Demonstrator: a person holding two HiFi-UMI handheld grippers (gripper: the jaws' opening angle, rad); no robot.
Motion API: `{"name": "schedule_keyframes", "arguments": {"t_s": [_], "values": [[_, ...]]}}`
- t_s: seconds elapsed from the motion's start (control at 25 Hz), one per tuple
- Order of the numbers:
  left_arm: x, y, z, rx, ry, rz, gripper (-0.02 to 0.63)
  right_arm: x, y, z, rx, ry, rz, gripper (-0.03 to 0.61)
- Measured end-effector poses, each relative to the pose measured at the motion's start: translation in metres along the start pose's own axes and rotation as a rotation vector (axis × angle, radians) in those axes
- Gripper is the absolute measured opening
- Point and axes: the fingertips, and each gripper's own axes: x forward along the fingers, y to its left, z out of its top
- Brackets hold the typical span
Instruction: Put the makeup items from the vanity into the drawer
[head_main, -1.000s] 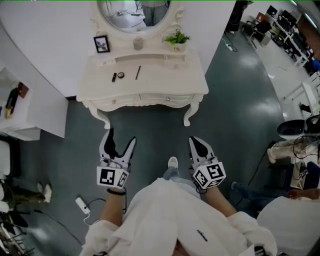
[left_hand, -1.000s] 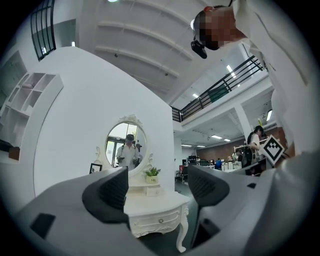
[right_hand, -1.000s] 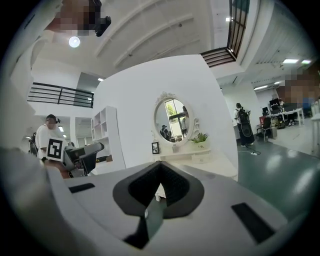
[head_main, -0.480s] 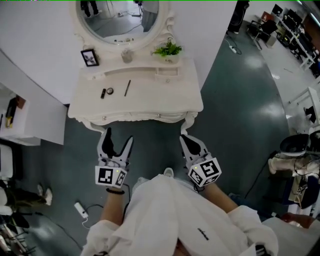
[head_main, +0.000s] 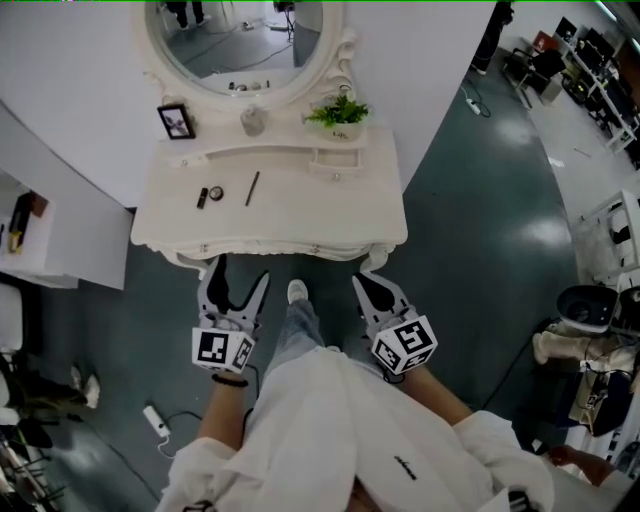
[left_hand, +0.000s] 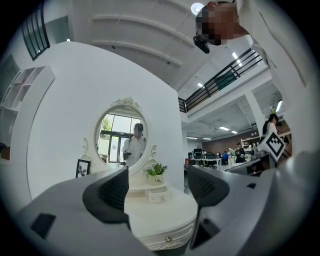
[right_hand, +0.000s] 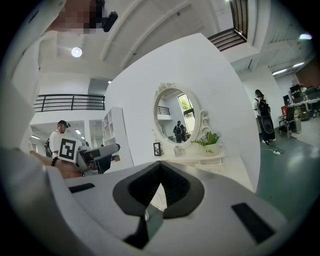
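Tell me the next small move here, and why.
Probably ease the left gripper forward to the drawer knob. Its jaws stand apart and empty, the drawer looks shut, and the pencil lies on the vanity top, so nothing can go in yet.

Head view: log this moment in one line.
phase: pre-grasp | left claw: open, empty | right claw: shut, empty | makeup items: on vanity | front drawer: closed

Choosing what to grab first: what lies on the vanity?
A thin dark stick, a small round item beside a short dark tube; behind, a framed picture, a jar, a potted plant. The small drawer hides its inside.
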Motion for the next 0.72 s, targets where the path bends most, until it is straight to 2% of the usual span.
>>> {"name": "schedule_keyframes", "arguments": {"t_s": [0.4,0.72], "values": [[0.098,0.054,-0.034,-0.019,0.044,-0.05,0.356,0.09,-0.047,0.005,-0.009,0.035,-0.016,0.017],[0.174,0.118,-0.069,-0.043,0.12,-0.045,0.356,0.184,-0.072,0.014,-0.027,0.071,-0.013,0.017]]}}
